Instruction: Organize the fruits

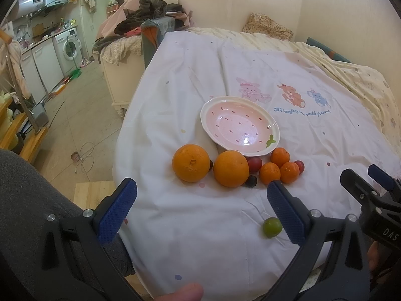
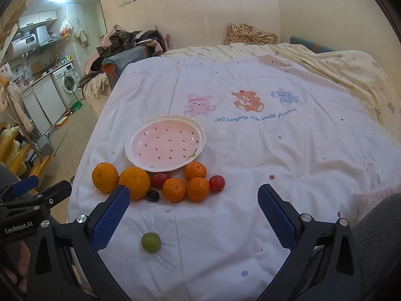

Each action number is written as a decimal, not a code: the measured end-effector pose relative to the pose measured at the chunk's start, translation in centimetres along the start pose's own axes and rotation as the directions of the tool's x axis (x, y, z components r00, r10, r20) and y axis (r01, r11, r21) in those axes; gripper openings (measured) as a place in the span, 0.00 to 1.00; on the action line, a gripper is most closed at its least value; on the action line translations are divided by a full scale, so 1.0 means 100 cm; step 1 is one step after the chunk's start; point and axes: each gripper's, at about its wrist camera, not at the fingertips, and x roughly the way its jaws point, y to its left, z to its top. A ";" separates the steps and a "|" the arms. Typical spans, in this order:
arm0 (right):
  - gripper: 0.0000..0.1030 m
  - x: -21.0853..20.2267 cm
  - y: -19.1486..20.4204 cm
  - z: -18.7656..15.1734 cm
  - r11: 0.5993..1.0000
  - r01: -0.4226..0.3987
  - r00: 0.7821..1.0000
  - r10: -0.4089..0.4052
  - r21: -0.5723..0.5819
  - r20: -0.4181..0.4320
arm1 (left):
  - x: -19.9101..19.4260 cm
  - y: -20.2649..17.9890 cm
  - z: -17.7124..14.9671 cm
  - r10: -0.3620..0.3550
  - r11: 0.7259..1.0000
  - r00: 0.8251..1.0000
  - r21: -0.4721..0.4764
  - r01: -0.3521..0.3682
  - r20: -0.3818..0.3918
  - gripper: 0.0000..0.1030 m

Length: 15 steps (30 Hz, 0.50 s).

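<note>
both grippers are held wide apart with nothing between the fingers: the left gripper and the right gripper hover over the near edge of the white printed bedsheet.

the fruit is gathered just in front of the pink strawberry-patterned ceramic plate, which holds nothing. two large round oranges are counted at the left, side by side. three smaller mandarins are clustered to the right, touching one another. two red plums are seen, one on each side of the mandarins, and one dark purple plum lies beside the second orange; in the left wrist view another dark fruit seems to be tucked between the oranges, though it is mostly hidden. one small green plum lies apart, nearest the grippers.

the oranges are judged heavy, firm and pebbled, best taken across the widest part. the mandarins are likely softer, so a light squeeze is advised. the plums look smooth and likely to roll on the soft bedding; they should be pinched across the middle. the plate is judged fragile.
</note>
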 end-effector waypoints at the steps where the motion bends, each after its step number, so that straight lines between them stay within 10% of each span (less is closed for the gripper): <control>1: 1.00 0.000 0.000 0.000 1.000 0.000 1.000 0.000 0.000 0.000 | 0.000 0.001 0.000 0.000 1.000 1.000 0.000 0.000 0.000 1.00; 15: 1.00 0.000 0.000 0.000 1.000 0.000 1.000 0.000 -0.002 0.001 | 0.000 0.002 -0.001 0.001 1.000 1.000 -0.003 -0.001 0.001 1.00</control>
